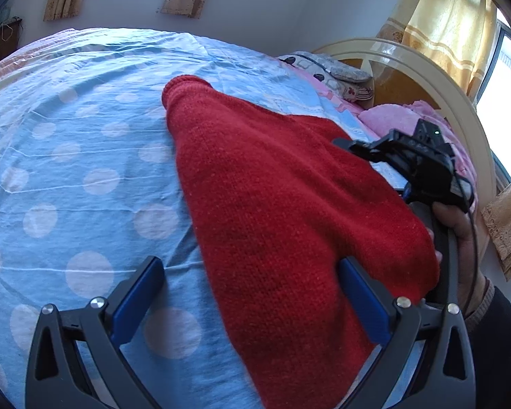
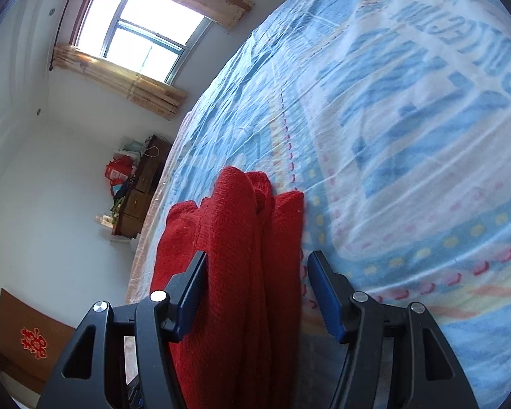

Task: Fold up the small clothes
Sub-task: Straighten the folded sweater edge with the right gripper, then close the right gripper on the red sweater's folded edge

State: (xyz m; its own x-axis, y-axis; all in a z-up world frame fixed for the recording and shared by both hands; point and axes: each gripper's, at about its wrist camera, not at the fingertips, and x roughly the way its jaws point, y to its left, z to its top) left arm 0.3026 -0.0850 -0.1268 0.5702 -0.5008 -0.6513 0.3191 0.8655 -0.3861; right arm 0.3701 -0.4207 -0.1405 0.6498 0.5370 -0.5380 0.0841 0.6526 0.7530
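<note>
A red knitted garment (image 1: 272,204) lies on the blue bed sheet (image 1: 68,170), stretching from the far middle to the near right in the left wrist view. My left gripper (image 1: 252,289) is open, its right finger against the garment's near edge, its left finger over bare sheet. In the right wrist view the same garment (image 2: 238,255) lies in folds between the fingers of my right gripper (image 2: 255,286), which is open around it. The right gripper also shows in the left wrist view (image 1: 419,167), held in a hand at the garment's right side.
Pillows and pink bedding (image 1: 391,116) lie by the curved headboard (image 1: 460,109) at the right. A wooden dresser (image 2: 139,187) with clutter stands by the wall past the bed's edge. Curtained windows (image 2: 136,34) are behind.
</note>
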